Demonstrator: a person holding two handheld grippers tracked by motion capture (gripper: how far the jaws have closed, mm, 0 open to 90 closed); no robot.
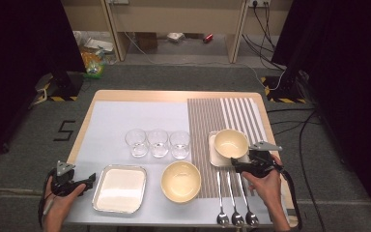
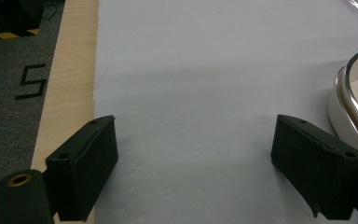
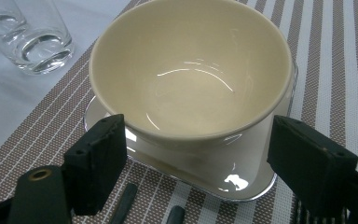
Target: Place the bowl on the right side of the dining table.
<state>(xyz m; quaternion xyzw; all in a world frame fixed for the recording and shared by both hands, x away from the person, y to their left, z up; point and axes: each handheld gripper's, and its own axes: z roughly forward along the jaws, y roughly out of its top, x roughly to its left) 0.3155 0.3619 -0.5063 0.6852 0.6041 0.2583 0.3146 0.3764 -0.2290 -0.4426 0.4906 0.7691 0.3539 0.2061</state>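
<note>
A cream bowl [image 1: 231,143] [image 3: 191,70] sits on a small shiny square tray [image 1: 214,157] [image 3: 242,177] on the striped placemat. My right gripper [image 1: 235,166] [image 3: 196,168] is just in front of that bowl. Its jaws are open, one on each side of the bowl's near rim, and the pads are clear of it. My left gripper [image 1: 92,180] [image 2: 196,168] rests low at the table's front left, open over the pale mat with nothing between its jaws. A larger metal-rimmed tray [image 1: 120,188] [image 2: 354,93] lies just to its right.
A second cream bowl [image 1: 181,181] stands at the front centre. Three clear glasses [image 1: 158,143] [image 3: 32,37] stand in a row behind it. Three spoons [image 1: 235,205] lie on the striped placemat [image 1: 222,113] near the front edge, with their handle tips [image 3: 126,200] under my right gripper.
</note>
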